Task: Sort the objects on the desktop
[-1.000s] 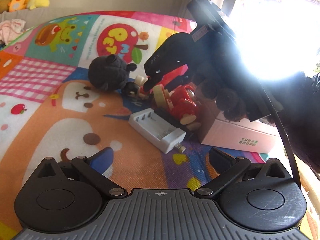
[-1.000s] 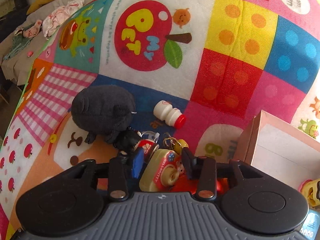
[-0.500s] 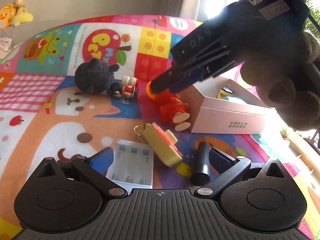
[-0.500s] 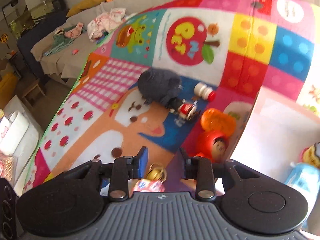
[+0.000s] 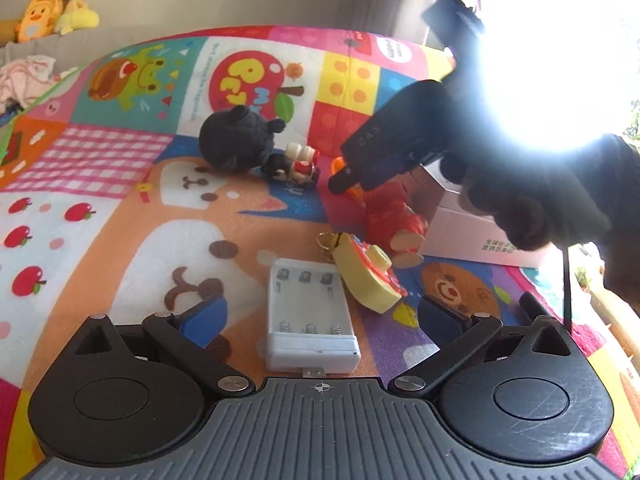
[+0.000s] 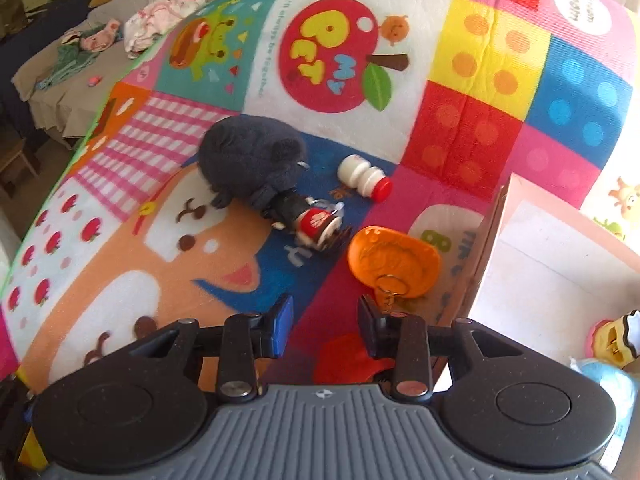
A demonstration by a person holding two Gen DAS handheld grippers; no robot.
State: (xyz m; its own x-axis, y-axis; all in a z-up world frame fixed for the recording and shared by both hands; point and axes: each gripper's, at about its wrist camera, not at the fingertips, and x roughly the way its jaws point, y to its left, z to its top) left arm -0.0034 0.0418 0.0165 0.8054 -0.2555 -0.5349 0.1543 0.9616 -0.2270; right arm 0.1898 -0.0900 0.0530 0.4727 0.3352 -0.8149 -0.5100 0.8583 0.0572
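Note:
My left gripper [image 5: 320, 312] is open and empty, low over a white battery charger [image 5: 310, 316] that lies between its fingers. A yellow toy camera keychain [image 5: 370, 270] lies just right of the charger. A red doll [image 5: 394, 216] lies by the pink box [image 5: 480, 236]. My right gripper [image 6: 325, 322] is open and empty above the mat, close to an orange keychain toy [image 6: 394, 260]; it also shows in the left wrist view [image 5: 340, 182]. A dark plush [image 6: 250, 160], a small black figure [image 6: 308, 220] and a white bottle with a red cap [image 6: 364, 178] lie beyond.
The colourful play mat [image 6: 460, 72] covers the surface. The open pink box [image 6: 560, 264] stands at the right with a yellow toy [image 6: 614, 338] and a blue item [image 6: 612, 376] inside. A sofa with clothes [image 6: 80, 48] is far left. Strong window glare [image 5: 540, 60] hides the upper right.
My right gripper has let go of the yellow toy camera, which now lies on the mat, and has opened wider near the orange toy. My left gripper has shifted over the charger.

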